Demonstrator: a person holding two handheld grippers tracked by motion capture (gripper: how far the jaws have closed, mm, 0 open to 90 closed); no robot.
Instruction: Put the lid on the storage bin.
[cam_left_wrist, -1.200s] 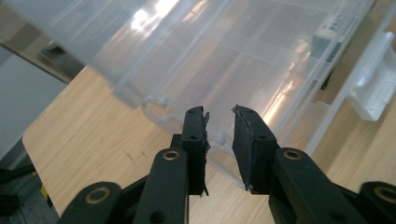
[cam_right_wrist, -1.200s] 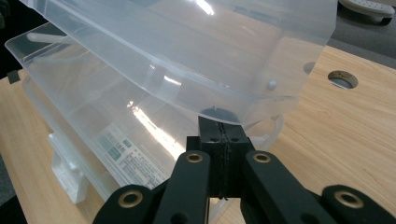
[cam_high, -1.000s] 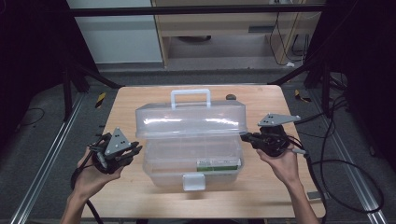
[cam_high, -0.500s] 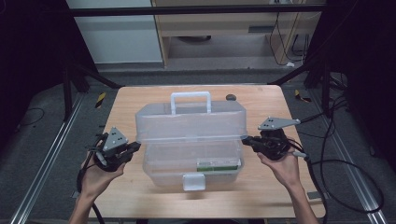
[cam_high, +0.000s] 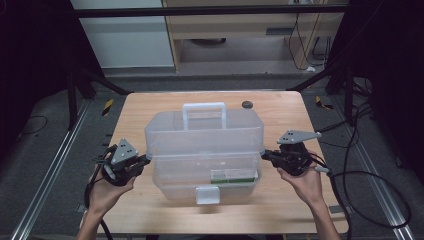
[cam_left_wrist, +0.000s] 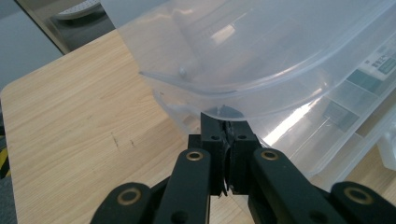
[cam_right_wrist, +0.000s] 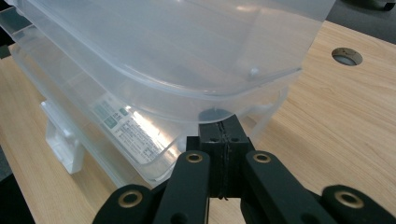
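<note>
High view: my left gripper (cam_high: 141, 161) at nine o'clock and right gripper (cam_high: 268, 155) at three pinch the clear plastic toolbox's lid (cam_high: 204, 134) rim, jaws closed; it looks light, slick and flexible.

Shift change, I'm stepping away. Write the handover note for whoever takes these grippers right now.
Left gripper: jaws shut, tips under the left end of the lid, apparently pinching its rim.
Right gripper: jaws shut, the same at the lid's right end.
Clear plastic box sits mid-table, front latch toward the person. The lid is raised partway off the base, handle at the far side.
Done: latch undone, lid lifted at both ends.
Left: probably swing the lid fully back, evenly on both sides.
</note>
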